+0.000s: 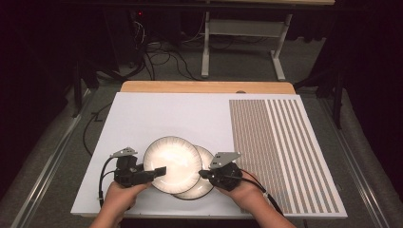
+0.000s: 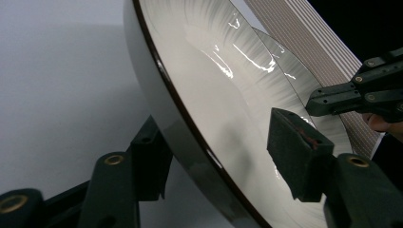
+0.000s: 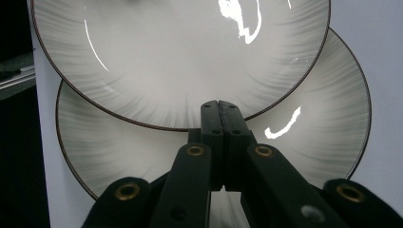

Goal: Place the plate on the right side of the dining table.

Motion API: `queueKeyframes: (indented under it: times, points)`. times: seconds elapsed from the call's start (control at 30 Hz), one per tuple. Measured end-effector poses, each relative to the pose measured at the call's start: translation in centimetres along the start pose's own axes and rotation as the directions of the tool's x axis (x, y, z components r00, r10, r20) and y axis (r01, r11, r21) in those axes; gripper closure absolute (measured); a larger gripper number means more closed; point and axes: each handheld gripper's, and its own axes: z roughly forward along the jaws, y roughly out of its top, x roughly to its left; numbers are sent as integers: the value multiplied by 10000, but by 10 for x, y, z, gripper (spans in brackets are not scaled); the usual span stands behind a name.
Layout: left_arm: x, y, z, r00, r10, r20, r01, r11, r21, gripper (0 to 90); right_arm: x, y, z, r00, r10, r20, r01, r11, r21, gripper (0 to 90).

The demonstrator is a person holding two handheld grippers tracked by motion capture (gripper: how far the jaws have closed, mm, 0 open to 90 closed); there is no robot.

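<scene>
Two pale plates with dark rims lie overlapped on the white board. The upper plate leans on the lower plate. My left gripper straddles the upper plate's left rim, one jaw under it and one pad just above its inner face, with a small gap showing. My right gripper is shut with nothing between its jaws. Its tips sit over the lower plate, right at the upper plate's rim.
The white board has a brown striped panel along its right side and a wooden edge at the back. Cables and a metal table frame stand on the floor beyond.
</scene>
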Motion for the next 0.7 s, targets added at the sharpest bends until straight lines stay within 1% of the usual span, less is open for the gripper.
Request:
queueKeyframes:
  times: [0.03,0.1,0.17,0.33,0.4,0.5,0.7]
  points:
    - [0,0,0,10000,-27,-12,27,10000,16,455,0,0,0,10000,-10,5,10,10000,-15,900]
    - [0,0,-1,9999,-101,-34,101,9999,50,474,0,0,0,10000,-8,15,8,10000,-15,900]
    - [0,0,-1,9999,-75,-100,76,9999,104,493,0,0,0,10000,14,14,-14,10000,-40,900]
    - [1,0,-3,9998,-170,-55,171,9998,137,515,0,0,1,10000,69,1,-69,10000,-41,900]
    - [2,0,-4,9999,-117,-87,118,9999,110,528,0,0,1,9999,107,-18,-107,9999,-28,900]
    - [3,1,-4,9997,-248,-42,248,9996,116,534,0,1,2,10000,88,1,-88,10000,-32,900]
    - [3,1,-4,9987,-481,-146,484,9987,175,563,0,1,1,10000,76,14,-76,10000,4,900]
